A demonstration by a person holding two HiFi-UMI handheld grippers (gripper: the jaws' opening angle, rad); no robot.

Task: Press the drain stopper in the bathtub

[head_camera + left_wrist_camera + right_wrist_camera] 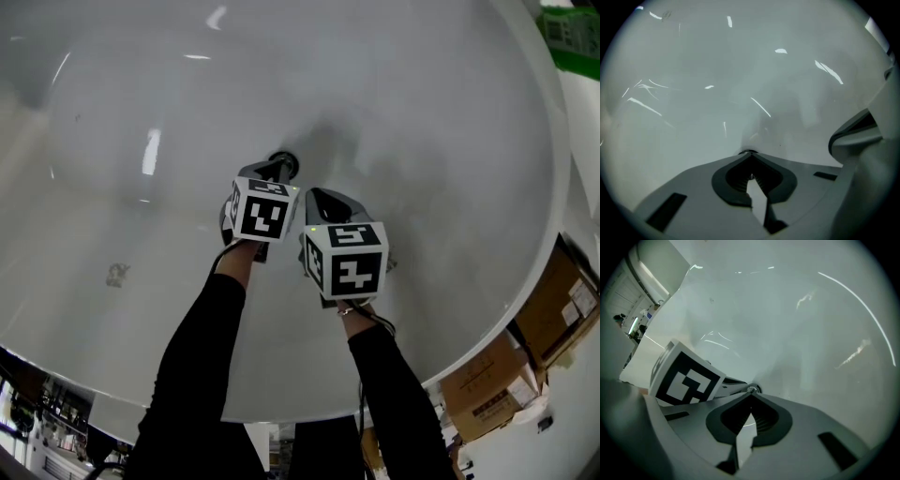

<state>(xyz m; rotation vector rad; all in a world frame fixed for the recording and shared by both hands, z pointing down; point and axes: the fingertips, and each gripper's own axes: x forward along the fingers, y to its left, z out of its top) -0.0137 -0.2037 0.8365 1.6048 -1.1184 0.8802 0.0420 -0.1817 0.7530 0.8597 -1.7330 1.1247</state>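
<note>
The drain stopper (290,166) is a small dark round piece in the floor of the white bathtub (141,112). My left gripper (276,172) is shut and empty, its tip right at the stopper. In the left gripper view the stopper (748,151) peeks out just past the closed tips (749,156). My right gripper (315,193) hangs shut and empty just right of it and slightly nearer me. From the right gripper view the stopper (753,389) shows just beyond the closed tips (750,394), with the left gripper's marker cube (686,378) beside it.
The tub's curved rim (555,187) runs down the right side. Cardboard boxes (553,323) stand outside it at lower right, and a green object (572,33) at top right. A small mark (117,274) sits on the tub wall at left.
</note>
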